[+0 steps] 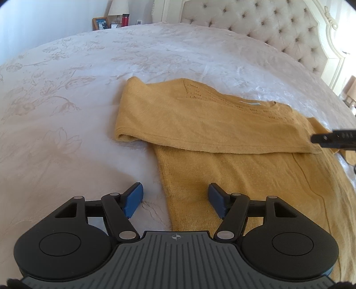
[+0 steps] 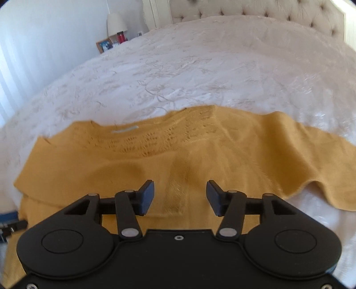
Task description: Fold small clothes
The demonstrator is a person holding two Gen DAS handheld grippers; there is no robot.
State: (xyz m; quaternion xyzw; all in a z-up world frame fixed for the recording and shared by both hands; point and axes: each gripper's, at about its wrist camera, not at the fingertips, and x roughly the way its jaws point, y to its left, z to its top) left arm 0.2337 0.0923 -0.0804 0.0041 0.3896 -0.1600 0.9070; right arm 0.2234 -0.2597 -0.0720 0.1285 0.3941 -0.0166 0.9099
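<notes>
Jaws on both the left gripper (image 1: 175,201) and right gripper (image 2: 180,197) gape empty. The sweater (image 1: 222,137) lies mid-frame on the bed (image 1: 66,100), one sleeve folded across. I'd pinch the hem corners evenly, then fold up.

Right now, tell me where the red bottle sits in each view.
Left wrist view: red bottle at top, left of centre, on the nightstand beside the picture frame.
Right wrist view: red bottle upper left, under the lamp.
Shared landmark: the yellow sweater on the bed.
</notes>
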